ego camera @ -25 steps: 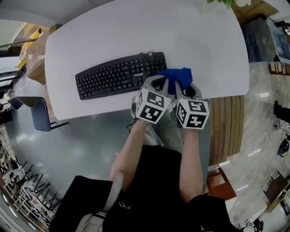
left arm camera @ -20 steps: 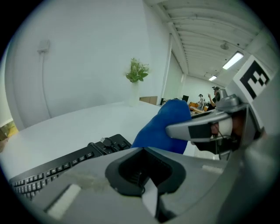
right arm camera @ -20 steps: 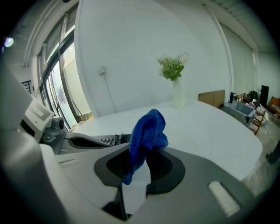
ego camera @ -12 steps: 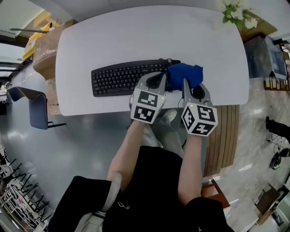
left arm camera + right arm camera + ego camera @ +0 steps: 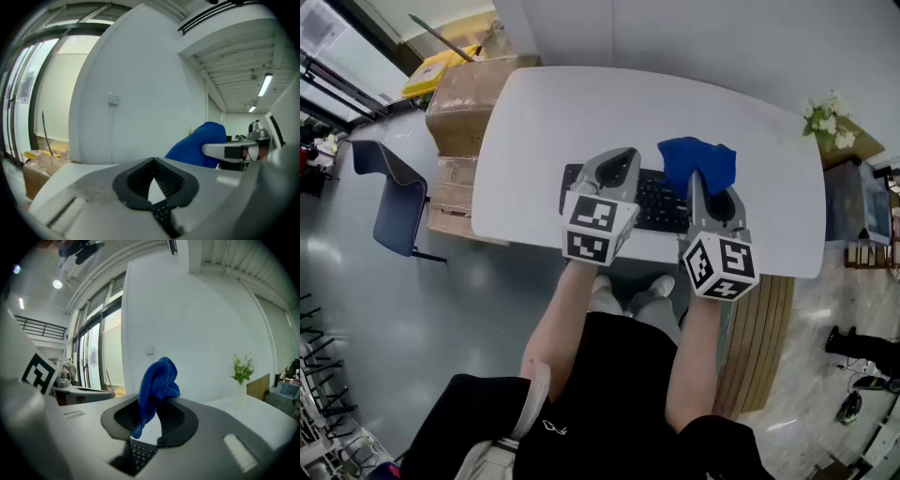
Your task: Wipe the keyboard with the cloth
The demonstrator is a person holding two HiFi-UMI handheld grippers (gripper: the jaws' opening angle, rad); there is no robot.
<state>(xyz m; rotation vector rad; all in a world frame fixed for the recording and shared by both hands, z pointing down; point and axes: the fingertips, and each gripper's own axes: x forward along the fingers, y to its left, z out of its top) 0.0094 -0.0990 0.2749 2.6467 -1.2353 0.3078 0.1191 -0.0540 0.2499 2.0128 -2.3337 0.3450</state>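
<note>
Blue chair (image 5: 382,202) and cardboard boxes (image 5: 467,103) stand left of the white table (image 5: 572,112). Left gripper (image 5: 619,157) hangs over the left part of the black keyboard (image 5: 662,206), fingers pressed together with nothing between them (image 5: 153,160). The keyboard lies at the table's near edge, mostly covered by both grippers. Right gripper (image 5: 695,178) is over the keyboard's right end, fingers pinching the blue cloth (image 5: 700,161). The cloth bunches above the tips (image 5: 158,378), one corner drooping down. White flowers (image 5: 830,120) stand off the table's right end.
</note>
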